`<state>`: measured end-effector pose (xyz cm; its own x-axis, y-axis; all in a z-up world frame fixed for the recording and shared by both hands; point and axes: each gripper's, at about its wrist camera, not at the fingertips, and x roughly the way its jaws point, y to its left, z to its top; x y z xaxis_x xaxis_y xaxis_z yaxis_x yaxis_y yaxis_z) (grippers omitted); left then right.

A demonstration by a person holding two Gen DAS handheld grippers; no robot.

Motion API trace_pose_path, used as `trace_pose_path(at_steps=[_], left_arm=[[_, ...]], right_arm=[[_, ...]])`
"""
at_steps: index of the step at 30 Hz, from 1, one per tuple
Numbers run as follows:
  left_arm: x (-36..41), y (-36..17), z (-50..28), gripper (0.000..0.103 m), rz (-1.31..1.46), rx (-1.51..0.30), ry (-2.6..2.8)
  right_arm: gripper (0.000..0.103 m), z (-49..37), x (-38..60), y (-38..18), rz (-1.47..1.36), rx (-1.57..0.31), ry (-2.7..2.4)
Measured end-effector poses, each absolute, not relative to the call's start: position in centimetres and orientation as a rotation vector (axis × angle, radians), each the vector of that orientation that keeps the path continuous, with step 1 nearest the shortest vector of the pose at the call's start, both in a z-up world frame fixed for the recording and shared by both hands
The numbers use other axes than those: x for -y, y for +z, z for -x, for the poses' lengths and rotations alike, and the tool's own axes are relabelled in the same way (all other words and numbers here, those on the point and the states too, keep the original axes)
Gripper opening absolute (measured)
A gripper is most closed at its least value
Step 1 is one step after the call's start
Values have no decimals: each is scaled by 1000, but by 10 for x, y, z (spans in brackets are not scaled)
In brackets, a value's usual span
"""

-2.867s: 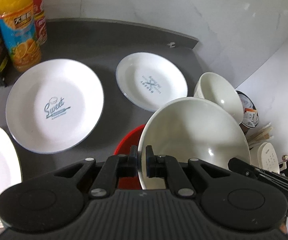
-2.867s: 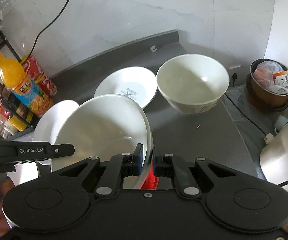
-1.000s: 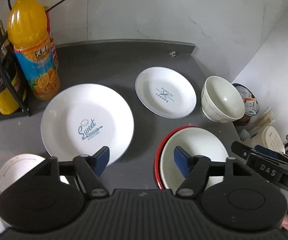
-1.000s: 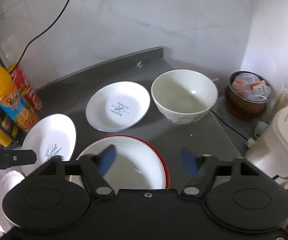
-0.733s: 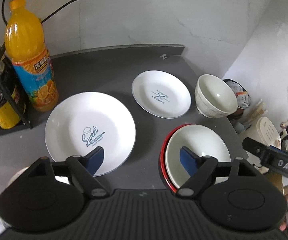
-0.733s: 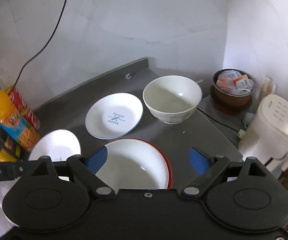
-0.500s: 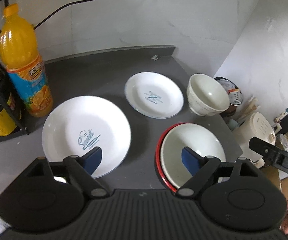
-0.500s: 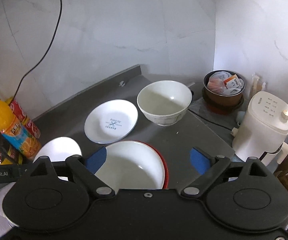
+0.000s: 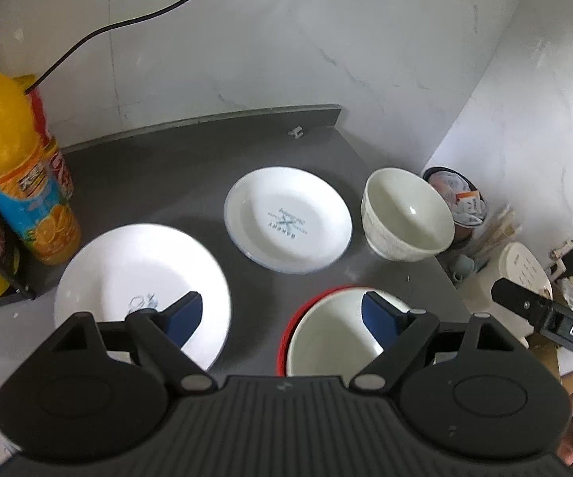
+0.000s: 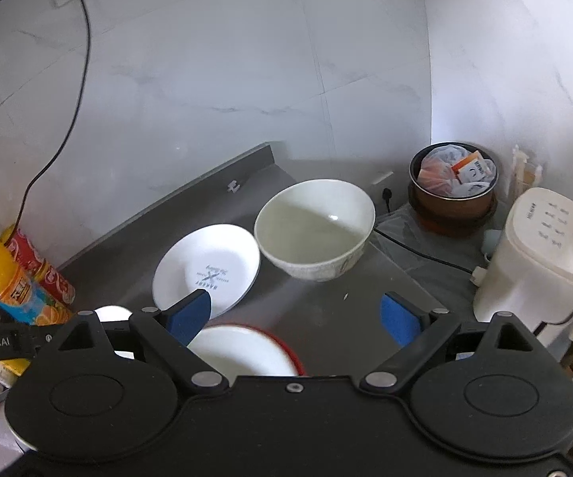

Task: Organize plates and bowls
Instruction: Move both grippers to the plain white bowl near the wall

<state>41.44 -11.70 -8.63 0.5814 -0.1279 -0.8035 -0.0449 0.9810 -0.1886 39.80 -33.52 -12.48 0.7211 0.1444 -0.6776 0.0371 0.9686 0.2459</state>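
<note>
A wide white bowl (image 9: 326, 338) rests inside a red-rimmed dish (image 9: 286, 330) near the front of the dark counter; in the right wrist view the same bowl (image 10: 238, 348) shows under the gripper. Behind it lie a small white "Bakery" plate (image 9: 288, 224) (image 10: 206, 266) and a deep cream bowl (image 9: 405, 214) (image 10: 314, 230). A large white "Sweet" plate (image 9: 139, 274) lies at the left. My left gripper (image 9: 282, 318) is open and empty above the counter. My right gripper (image 10: 294, 314) is open and empty too, raised over the stack.
An orange juice bottle (image 9: 12, 167) and a red can (image 9: 53, 151) stand by a black rack at the left. Right of the counter edge sit a brown bin (image 10: 453, 190) and a white kettle (image 10: 540, 254). A power cord (image 10: 59, 143) hangs on the wall.
Both grippers held the wide white bowl, then set it in the red-rimmed dish and opened. Since then both have lifted and drawn back from the stack.
</note>
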Motion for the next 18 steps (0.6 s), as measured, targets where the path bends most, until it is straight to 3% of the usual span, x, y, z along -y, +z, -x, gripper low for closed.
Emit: trace_pose_path(at_steps=[18], left_arm=[[210, -111, -525, 86, 206, -943, 51]], right_arm=[[88, -504, 429, -163, -289, -816, 150]])
